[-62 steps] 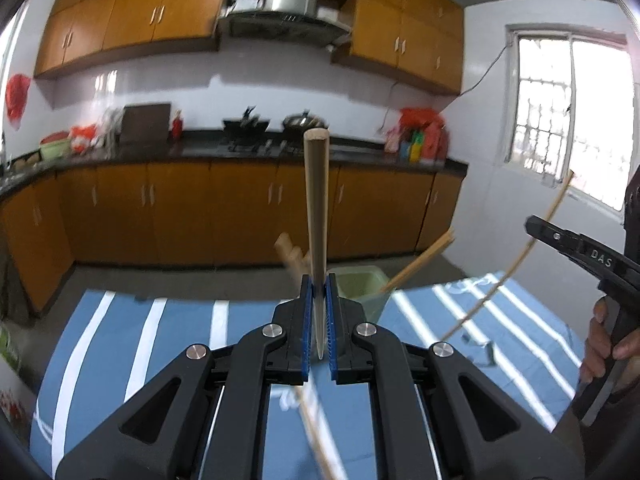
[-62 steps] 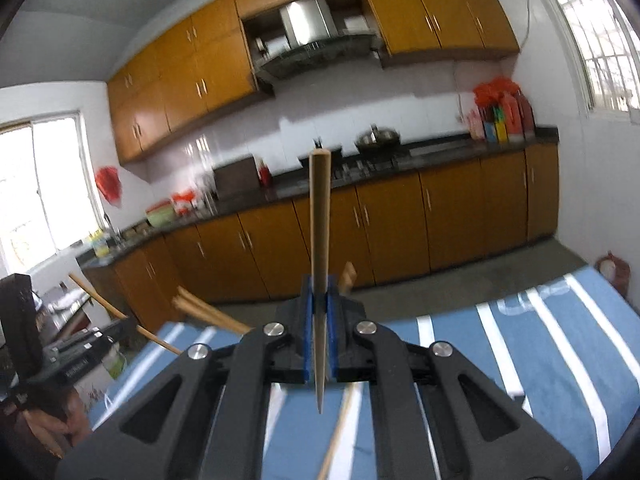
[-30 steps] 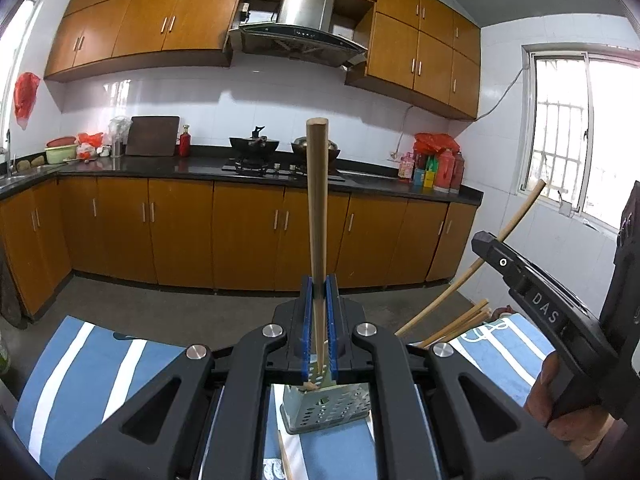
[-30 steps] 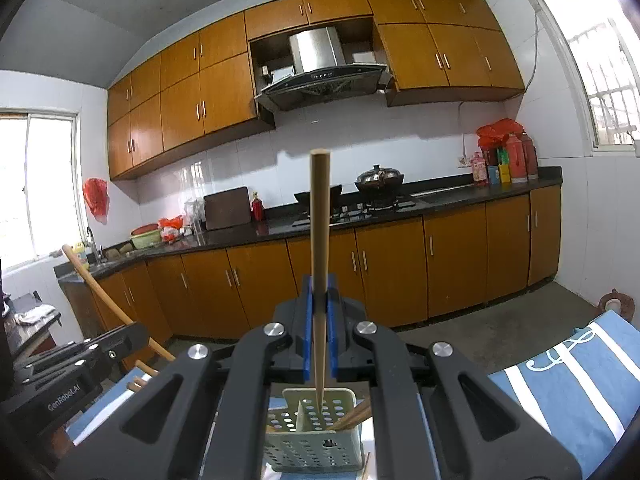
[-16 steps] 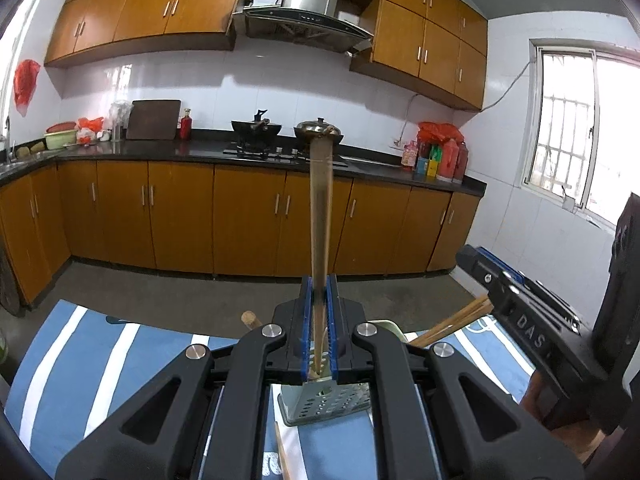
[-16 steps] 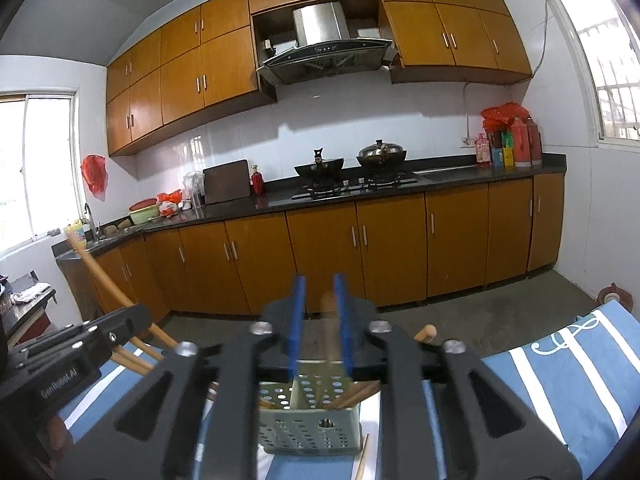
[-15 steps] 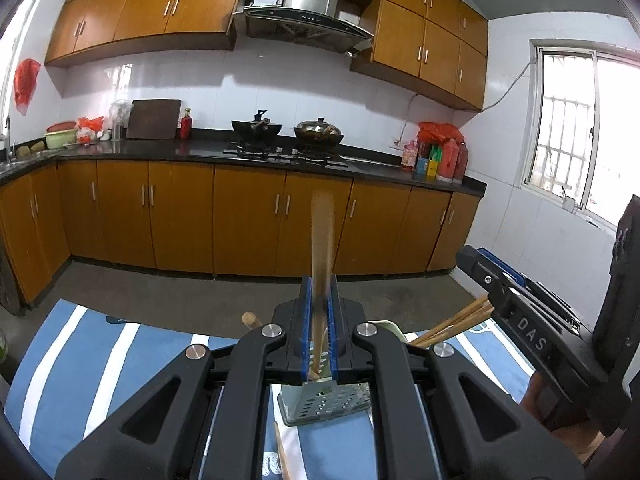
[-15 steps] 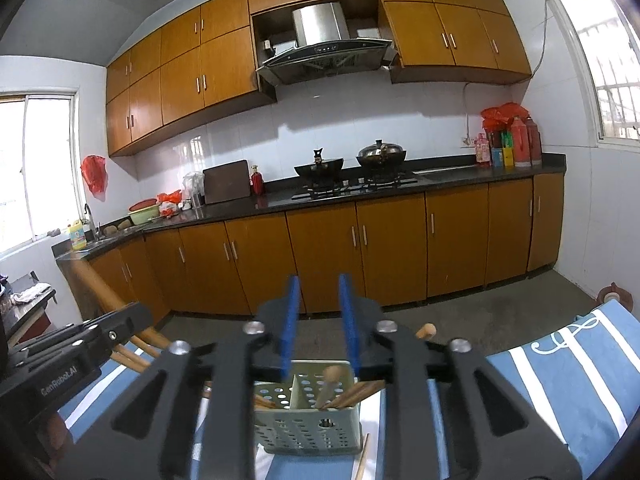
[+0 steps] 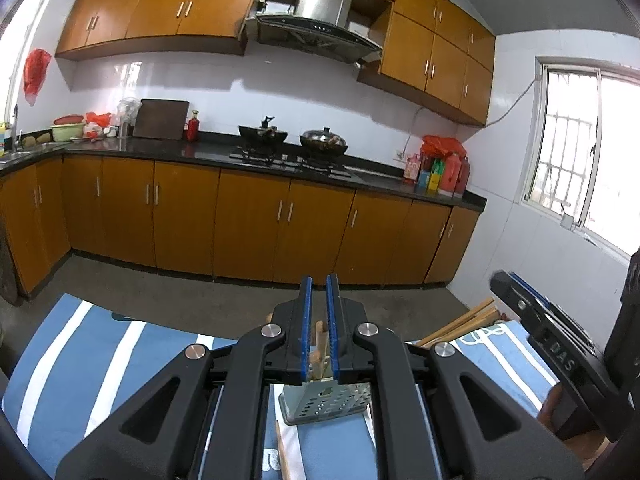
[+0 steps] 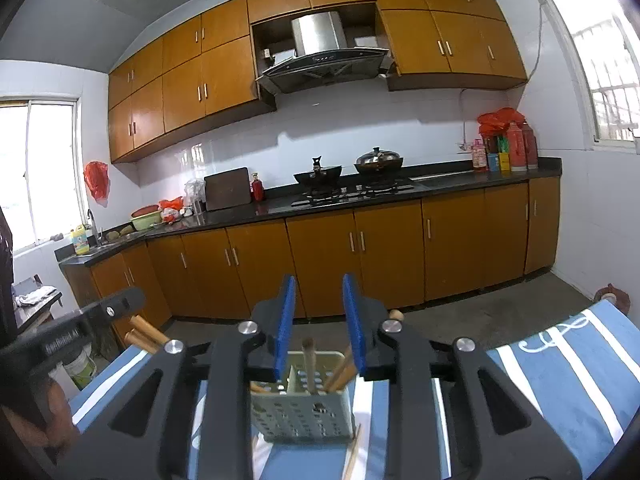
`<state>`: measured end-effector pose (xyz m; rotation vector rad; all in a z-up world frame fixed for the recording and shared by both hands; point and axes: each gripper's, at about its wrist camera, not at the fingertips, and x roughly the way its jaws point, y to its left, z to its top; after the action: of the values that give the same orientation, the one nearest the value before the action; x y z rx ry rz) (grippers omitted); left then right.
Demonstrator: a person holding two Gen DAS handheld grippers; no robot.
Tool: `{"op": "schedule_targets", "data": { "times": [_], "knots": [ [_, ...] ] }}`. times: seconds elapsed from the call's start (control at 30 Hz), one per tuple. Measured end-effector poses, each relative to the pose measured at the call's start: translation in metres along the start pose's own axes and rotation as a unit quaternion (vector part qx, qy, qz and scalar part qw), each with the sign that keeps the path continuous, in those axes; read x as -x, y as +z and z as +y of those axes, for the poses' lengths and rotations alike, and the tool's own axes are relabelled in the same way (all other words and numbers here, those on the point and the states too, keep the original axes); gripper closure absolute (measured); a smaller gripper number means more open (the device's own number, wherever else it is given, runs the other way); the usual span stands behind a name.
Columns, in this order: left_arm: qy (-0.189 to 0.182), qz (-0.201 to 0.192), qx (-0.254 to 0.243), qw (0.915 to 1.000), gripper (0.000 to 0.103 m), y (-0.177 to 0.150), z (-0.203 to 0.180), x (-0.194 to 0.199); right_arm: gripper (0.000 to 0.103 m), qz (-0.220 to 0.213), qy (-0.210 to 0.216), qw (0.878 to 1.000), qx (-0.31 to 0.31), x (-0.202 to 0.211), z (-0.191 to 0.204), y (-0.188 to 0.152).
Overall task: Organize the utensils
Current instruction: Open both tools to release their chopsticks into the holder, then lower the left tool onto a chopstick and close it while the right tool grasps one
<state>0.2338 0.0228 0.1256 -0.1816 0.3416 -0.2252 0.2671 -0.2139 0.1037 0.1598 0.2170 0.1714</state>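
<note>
Two grippers hang over the same perforated caddy (image 10: 303, 408), and neither holds anything. The right gripper (image 10: 319, 326) has its blue pads well apart, with a chopstick (image 10: 308, 364) standing upright in the caddy directly below the gap and touching neither pad. The left gripper (image 9: 319, 330) has its pads only narrowly parted; a wooden chopstick end (image 9: 319, 344) shows in the slit between them, seemingly free, though whether it brushes a pad is hard to tell. More chopsticks lean out of the caddy toward the right gripper's right side (image 10: 340, 368), and another bundle (image 10: 144, 334) juts out toward the left edge of the table, partly hidden by the left gripper's body. The caddy sits near the middle of the blue striped tablecloth (image 10: 560, 380). This looks like the release step of a drop into the caddy, done by both hands together. Next would be to lift each gripper straight up so the pads clear the stick tops without tipping them, then go for the loose sticks (image 10: 354, 452) lying on the cloth at the caddy's near side. Those are cut off by the frame's lower edge, so their count is unclear, and the caddy's inner dividers are mostly hidden.
</note>
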Motion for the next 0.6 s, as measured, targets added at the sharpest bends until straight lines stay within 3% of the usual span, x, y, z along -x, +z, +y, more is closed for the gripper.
{"op": "schedule_targets", "data": {
  "times": [0.2, 0.37, 0.5, 0.6],
  "knots": [
    [0.013, 0.002, 0.004, 0.9999, 0.095, -0.015, 0.016, 0.028, 0.072, 0.023, -0.014, 0.999, -0.018, 0.033, -0.018, -0.026],
    [0.037, 0.047, -0.003, 0.9982, 0.095, -0.058, 0.028, 0.039, 0.072, 0.106, -0.034, 0.993, -0.034, 0.036, -0.032, -0.083],
    [0.045, 0.106, -0.009, 0.9934, 0.080, -0.104, 0.033, 0.032, 0.072, 0.193, -0.044, 0.979, -0.051, 0.026, -0.036, -0.139],
    [0.046, 0.151, 0.000, 0.9874, 0.079, -0.139, 0.035, 0.023, 0.072, 0.244, -0.036, 0.968, -0.055, 0.019, -0.028, -0.174]
  ]
}}
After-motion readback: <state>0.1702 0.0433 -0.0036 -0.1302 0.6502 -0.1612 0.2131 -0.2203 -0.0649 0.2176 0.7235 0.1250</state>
